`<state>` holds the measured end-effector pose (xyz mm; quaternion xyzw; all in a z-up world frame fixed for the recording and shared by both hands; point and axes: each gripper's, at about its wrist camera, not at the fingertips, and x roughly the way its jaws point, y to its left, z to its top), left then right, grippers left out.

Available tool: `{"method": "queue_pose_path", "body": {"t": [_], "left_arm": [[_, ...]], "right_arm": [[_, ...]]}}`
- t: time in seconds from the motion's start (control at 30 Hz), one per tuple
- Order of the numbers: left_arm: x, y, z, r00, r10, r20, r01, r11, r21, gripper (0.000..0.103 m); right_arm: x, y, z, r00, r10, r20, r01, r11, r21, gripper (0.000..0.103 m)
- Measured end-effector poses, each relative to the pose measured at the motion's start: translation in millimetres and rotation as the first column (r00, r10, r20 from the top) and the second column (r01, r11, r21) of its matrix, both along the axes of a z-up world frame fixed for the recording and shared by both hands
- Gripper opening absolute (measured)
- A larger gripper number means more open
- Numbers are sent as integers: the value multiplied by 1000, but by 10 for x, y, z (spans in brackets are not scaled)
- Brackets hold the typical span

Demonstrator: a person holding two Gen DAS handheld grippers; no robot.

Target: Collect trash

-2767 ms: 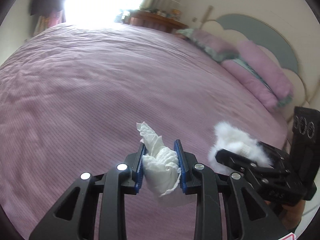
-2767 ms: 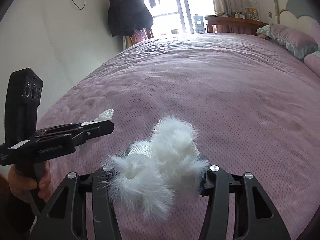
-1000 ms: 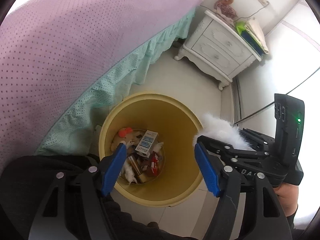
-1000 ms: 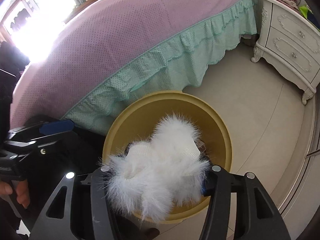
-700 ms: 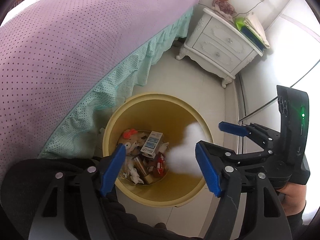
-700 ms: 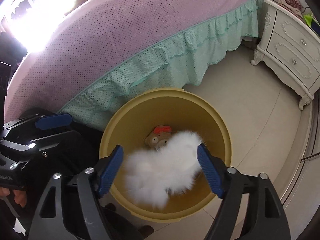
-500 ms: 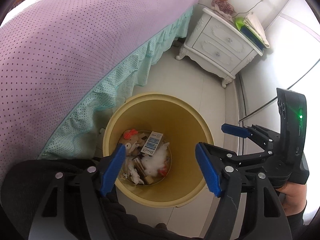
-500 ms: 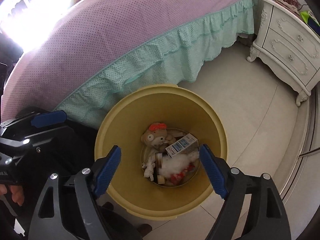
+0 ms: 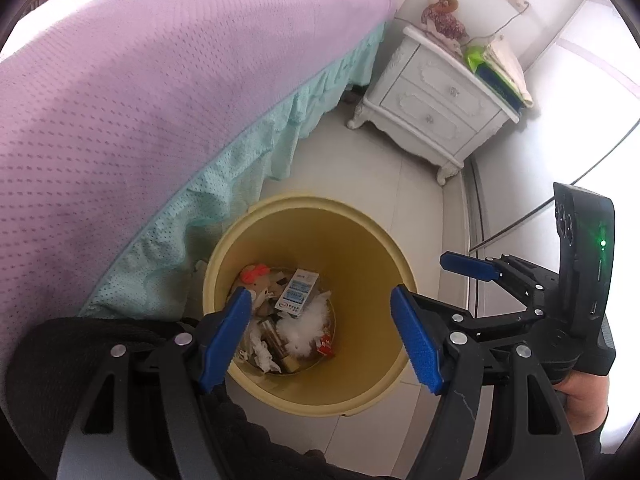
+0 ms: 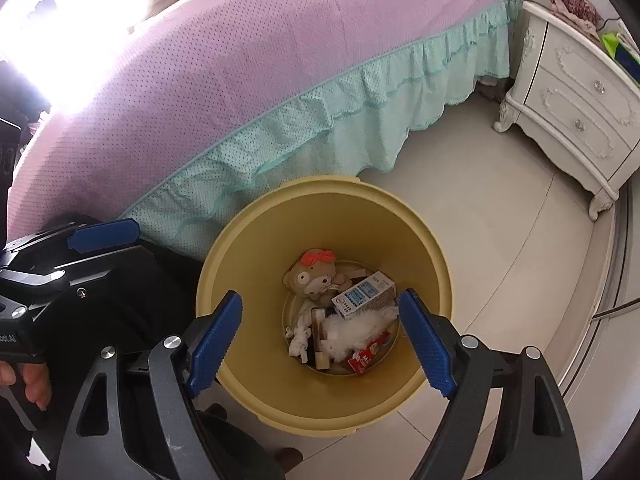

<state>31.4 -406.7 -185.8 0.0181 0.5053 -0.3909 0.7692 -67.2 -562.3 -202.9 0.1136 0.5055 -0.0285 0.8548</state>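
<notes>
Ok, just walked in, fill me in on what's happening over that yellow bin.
A person holds a hand-held gripper in each hand above the yellow bin beside the bed. The left hand-held gripper and the right hand-held gripper are both open and empty. A white fluffy piece lies at the bottom of the bin with a small carton, a plush toy and crumpled tissue.

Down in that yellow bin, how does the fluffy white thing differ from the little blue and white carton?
The fluffy white thing is soft, furry and shapeless; the blue and white carton is a hard-edged box with printed sides. The fluff is all white, the carton patterned in blue. The carton lies tilted, its lower edge over the fluff, and sits nearer the plush toy. Both rest among the trash at the bottom of the yellow bin.
</notes>
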Motion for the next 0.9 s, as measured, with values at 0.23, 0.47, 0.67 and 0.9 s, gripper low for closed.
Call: {"method": "queue_pose_path", "body": {"t": [0.23, 0.47, 0.67, 0.9], "left_arm": [[-126, 291, 424, 986, 76, 151, -72, 997, -29, 76], [-268, 959, 956, 923, 237, 304, -223, 971, -82, 89], [-374, 1853, 1268, 806, 456, 378, -447, 887, -118, 99], [-525, 2762, 1573, 588, 671, 451, -698, 703, -136, 99]], "right_arm": [[30, 261, 351, 996, 56, 72, -51, 997, -64, 82], [169, 825, 890, 953, 197, 230, -179, 979, -94, 87], [392, 1515, 1240, 863, 364, 350, -359, 930, -82, 93], [585, 2420, 1632, 719, 508, 474, -519, 846, -118, 94]]}}
